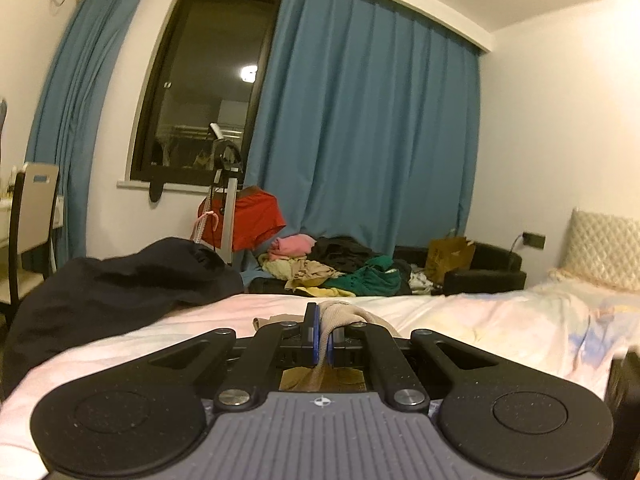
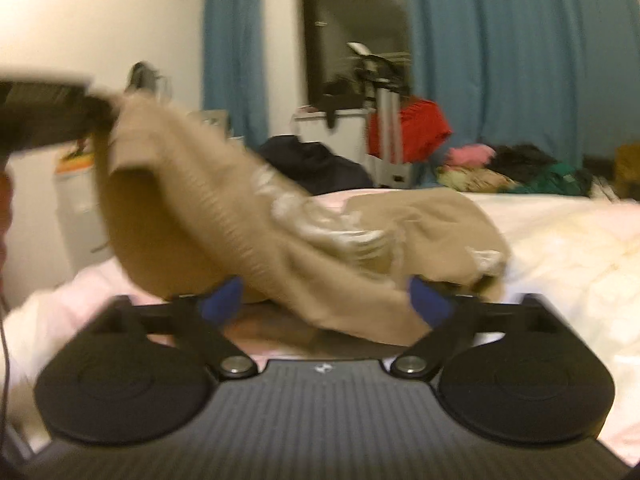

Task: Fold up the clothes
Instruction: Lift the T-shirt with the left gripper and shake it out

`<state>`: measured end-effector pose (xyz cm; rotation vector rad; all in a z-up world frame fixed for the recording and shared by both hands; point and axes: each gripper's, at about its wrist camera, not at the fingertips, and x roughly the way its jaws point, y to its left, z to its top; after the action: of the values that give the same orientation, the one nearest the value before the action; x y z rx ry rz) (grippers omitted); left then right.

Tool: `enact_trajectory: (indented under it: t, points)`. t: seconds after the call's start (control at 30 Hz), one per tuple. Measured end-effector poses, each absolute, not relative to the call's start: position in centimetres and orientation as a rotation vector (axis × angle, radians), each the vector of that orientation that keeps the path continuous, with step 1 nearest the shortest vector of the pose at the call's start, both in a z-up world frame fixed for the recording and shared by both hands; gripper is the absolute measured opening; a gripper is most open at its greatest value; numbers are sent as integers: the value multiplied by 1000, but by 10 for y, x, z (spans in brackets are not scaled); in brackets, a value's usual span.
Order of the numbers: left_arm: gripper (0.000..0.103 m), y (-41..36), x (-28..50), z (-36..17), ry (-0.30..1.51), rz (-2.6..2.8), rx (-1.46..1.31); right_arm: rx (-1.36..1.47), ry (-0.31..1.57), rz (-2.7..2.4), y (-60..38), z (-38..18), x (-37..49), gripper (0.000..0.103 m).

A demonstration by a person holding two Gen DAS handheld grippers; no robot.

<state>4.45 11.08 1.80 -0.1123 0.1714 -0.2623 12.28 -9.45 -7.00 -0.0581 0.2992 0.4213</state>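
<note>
Left gripper [image 1: 322, 338]: we are pinching a fold of the tan garment [image 2: 280, 220], lifting it off the bed [image 2: 560, 240]
Right gripper [image 2: 326, 300]: jaws gaping, cloth draping between; closing on a free edge seems next

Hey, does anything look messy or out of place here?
Yes. A jumble of unfolded pink, beige, green and black clothes is heaped beyond the white bed, and the tan knit garment hangs crumpled from the left tool.
</note>
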Motion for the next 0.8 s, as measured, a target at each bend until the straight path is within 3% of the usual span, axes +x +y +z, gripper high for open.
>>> enact_trajectory:
  t: [0.2,0.23,0.27,0.33,0.37,0.6,0.8]
  points:
    - [4,127,49,17,143,-266,-205,-309,319,359,-58,-104,159,92]
    - [4,129,50,17,135,-264,-219,-327,326,340,-59,-108,167,84]
    - [4,131,51,17,130,-261,-232,-326,338,314,-61,-111,175,72]
    - [4,136,52,18,125,-252,-250,-289,351,264,-72,-105,181,11]
    - [4,138,52,18,121,-247,-257,-268,356,240,-77,-101,184,5]
    - [4,150,34,30,53,-258,-279,-69,166,156,-133,-30,145,4]
    - [4,147,0,46,-16,-313,-178,-6,280,212,-157,-27,144,3]
